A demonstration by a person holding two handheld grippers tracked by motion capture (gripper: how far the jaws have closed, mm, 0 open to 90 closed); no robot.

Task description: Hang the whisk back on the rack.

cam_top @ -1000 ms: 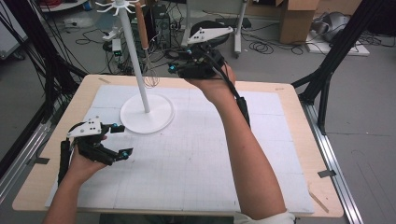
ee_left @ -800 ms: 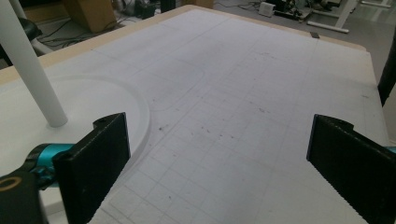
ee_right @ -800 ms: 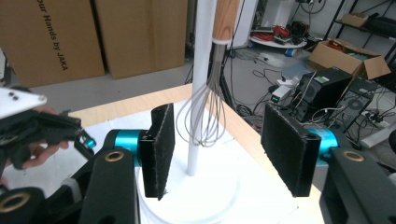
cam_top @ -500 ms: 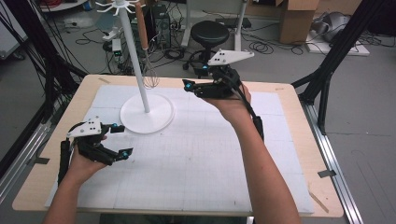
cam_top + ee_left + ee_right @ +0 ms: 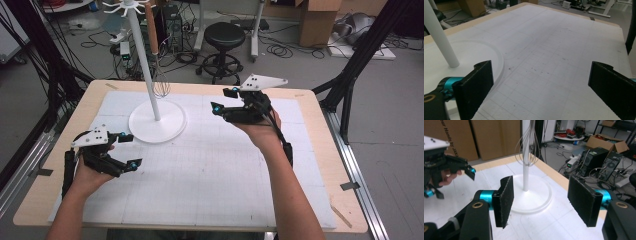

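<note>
A white stand with a round base rises at the back left of the table. A whisk with a wooden handle hangs from its top hooks, and its wires show beside the pole in the right gripper view. My right gripper hovers right of the stand, pointing at it. It is open, its jaws have just been opening, and nothing is between them. My left gripper rests low at the front left, open and empty, just beside the base.
A white gridded mat covers the wooden table. The stand's base lies just left of the left jaw. Behind the table are a black stool, cables and cardboard boxes on the floor. Black frame legs flank the table.
My right gripper has drawn back from the stand, moving right and down, and its jaws stand wider. The left gripper has not moved.
</note>
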